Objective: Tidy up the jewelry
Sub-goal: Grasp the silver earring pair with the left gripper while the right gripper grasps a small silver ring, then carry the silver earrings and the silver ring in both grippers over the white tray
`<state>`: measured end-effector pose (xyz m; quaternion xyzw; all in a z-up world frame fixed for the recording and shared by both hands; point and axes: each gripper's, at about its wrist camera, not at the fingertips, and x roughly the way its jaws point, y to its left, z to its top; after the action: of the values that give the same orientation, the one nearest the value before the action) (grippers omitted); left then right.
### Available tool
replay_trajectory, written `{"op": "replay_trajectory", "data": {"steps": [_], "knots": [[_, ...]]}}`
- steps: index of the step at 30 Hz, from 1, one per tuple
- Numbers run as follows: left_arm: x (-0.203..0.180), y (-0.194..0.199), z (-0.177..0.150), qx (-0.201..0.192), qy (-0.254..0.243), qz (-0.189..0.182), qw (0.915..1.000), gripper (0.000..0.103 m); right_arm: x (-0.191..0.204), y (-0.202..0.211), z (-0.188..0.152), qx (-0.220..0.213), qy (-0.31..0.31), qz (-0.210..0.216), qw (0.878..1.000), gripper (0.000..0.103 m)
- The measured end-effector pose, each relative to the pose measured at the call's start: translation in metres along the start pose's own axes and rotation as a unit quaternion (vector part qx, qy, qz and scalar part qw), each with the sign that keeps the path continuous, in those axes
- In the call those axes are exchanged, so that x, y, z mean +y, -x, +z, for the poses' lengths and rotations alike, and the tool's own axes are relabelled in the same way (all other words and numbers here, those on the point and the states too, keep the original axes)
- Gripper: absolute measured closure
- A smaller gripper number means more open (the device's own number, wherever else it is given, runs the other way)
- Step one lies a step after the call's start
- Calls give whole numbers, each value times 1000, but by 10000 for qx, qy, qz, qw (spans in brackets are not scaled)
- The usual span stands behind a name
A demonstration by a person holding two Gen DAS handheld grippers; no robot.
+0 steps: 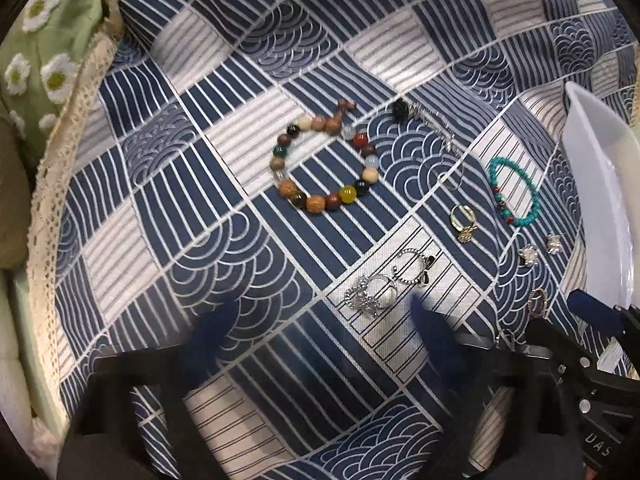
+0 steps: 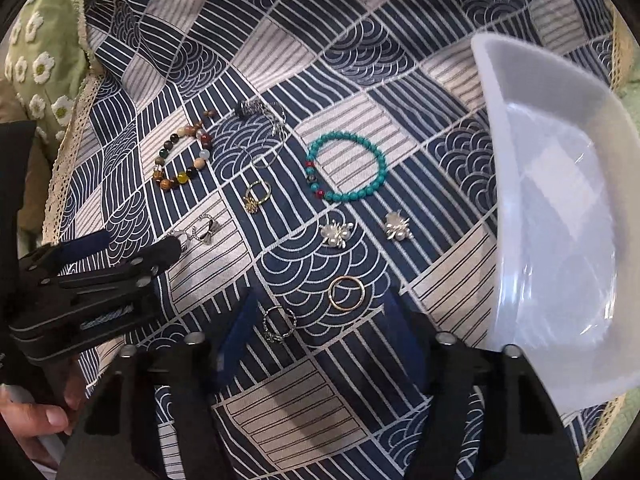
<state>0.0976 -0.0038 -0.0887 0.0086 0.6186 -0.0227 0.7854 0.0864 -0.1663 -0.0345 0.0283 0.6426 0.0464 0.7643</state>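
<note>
Jewelry lies spread on a blue and white patterned cloth. A multicoloured bead bracelet (image 1: 326,160) (image 2: 182,156), a turquoise bead bracelet (image 1: 514,192) (image 2: 346,172), a silver necklace (image 1: 436,128) (image 2: 266,124), a gold ring (image 2: 346,293), a thin silver ring (image 2: 279,324), two flower earrings (image 2: 338,233) (image 2: 397,226) and several other rings (image 1: 372,292) lie apart. My left gripper (image 1: 324,320) is open just short of the silver rings. My right gripper (image 2: 324,332) is open around the thin silver ring and the gold ring. A white plastic box (image 2: 560,208) (image 1: 600,184) stands at the right.
A green daisy-print cloth with a lace edge (image 1: 44,60) (image 2: 36,64) lies at the left. The left gripper's body (image 2: 92,284) reaches in from the left of the right wrist view, and the right gripper's body (image 1: 600,360) shows at the lower right of the left wrist view.
</note>
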Motion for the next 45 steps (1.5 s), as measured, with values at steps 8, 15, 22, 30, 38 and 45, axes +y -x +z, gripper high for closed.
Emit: {"op": "replay_trajectory", "data": {"steps": [8, 15, 22, 30, 38, 45], "knots": [[-3, -5, 2, 42, 85, -102, 9999, 51, 5, 3, 1, -90, 91, 180, 9998, 51], [-3, -4, 5, 52, 123, -433, 9990, 89, 12, 4, -1, -88, 147, 321, 9993, 66], [15, 1, 4, 182, 276, -641, 9974, 90, 10, 1, -1, -62, 72, 375, 9993, 66], [34, 29, -4, -11, 313, -556, 9980, 91, 11, -12, 0, 4, 121, -9, 9999, 66], [27, 31, -9, 1, 277, -634, 9976, 90, -3, -25, 4, -36, -78, -423, 9991, 66], [26, 32, -9, -20, 278, -642, 9975, 90, -3, -32, 4, 12, -2, -504, 9987, 66]]}}
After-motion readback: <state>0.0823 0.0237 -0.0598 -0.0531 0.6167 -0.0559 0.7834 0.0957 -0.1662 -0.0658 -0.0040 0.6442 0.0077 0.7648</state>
